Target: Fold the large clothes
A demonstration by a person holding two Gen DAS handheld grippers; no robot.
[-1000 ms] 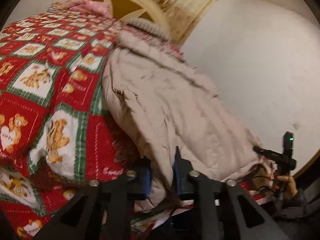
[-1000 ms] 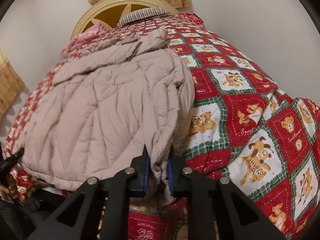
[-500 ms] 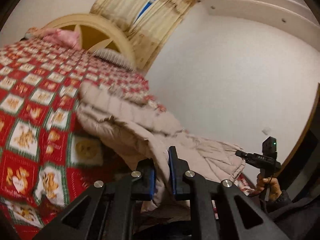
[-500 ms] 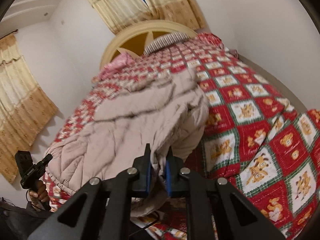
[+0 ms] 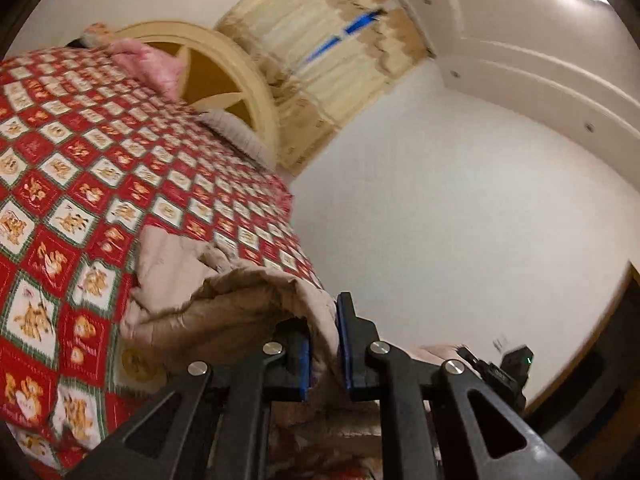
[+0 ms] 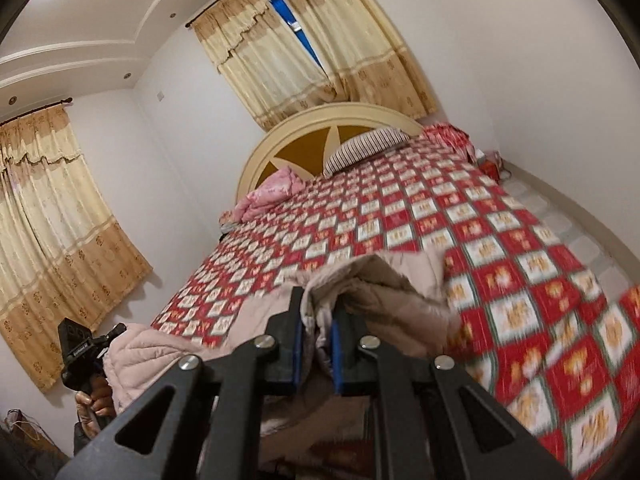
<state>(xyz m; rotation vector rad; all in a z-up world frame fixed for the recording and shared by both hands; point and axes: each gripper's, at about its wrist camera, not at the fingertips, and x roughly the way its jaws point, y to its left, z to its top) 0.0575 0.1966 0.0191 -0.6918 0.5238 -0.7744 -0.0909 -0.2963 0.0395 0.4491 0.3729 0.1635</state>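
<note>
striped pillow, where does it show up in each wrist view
Left wrist view: the striped pillow lies left of centre in the upper half, against the right edge of the round headboard, at the far end of the red bedspread.
Right wrist view: the striped pillow sits just right of centre in the upper half, leaning on the headboard.
Shared landmark: the pink bedding on the pillow's left.

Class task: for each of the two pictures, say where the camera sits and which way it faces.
Left wrist: sits on the left gripper, facing up the bed toward the headboard; jaws clamp the coat.
Right wrist: sits on the right gripper, facing the headboard and curtains; a hand shows.
Shared: coat, bed, headboard.
</note>
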